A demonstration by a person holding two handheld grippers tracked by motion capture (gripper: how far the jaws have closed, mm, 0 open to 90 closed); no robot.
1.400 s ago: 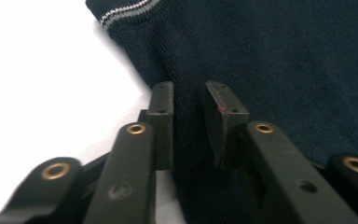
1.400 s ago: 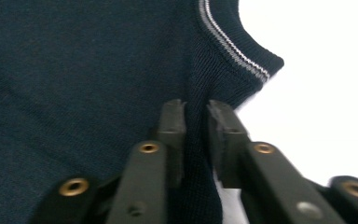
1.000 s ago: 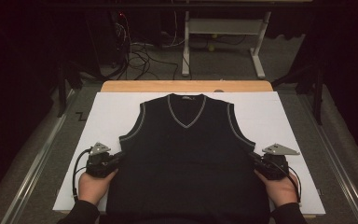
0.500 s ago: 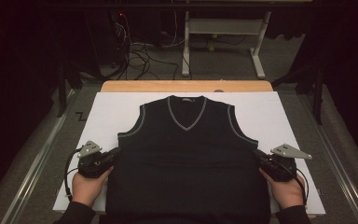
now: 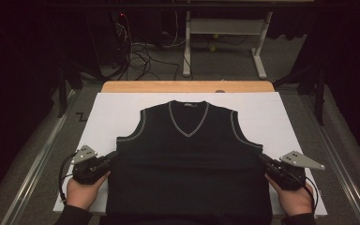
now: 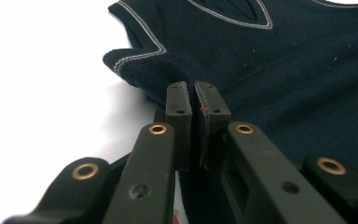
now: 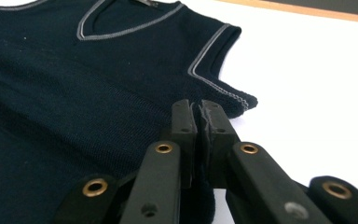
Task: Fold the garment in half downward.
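Note:
A dark navy sleeveless V-neck vest (image 5: 187,159) with grey trim lies flat, neck away from me, on a white sheet (image 5: 112,108). My left gripper (image 5: 115,157) is at the vest's left side edge, just below the armhole, and is shut on that edge. In the left gripper view its jaws (image 6: 194,91) meet with the knit vest (image 6: 284,70) running in between them. My right gripper (image 5: 264,161) mirrors it on the right side edge. In the right gripper view its jaws (image 7: 199,109) pinch a fold of the vest (image 7: 74,93) below the armhole.
The white sheet covers a wooden table whose far edge (image 5: 187,86) shows. Metal rails (image 5: 37,159) run along both sides. Beyond the table stand a white frame (image 5: 225,28) and loose cables (image 5: 140,51) on the floor.
Both hands have moved apart, the left one leftward and the right one rightward, each keeping its pinch. The vest's lower body now lies pulled wider between them.

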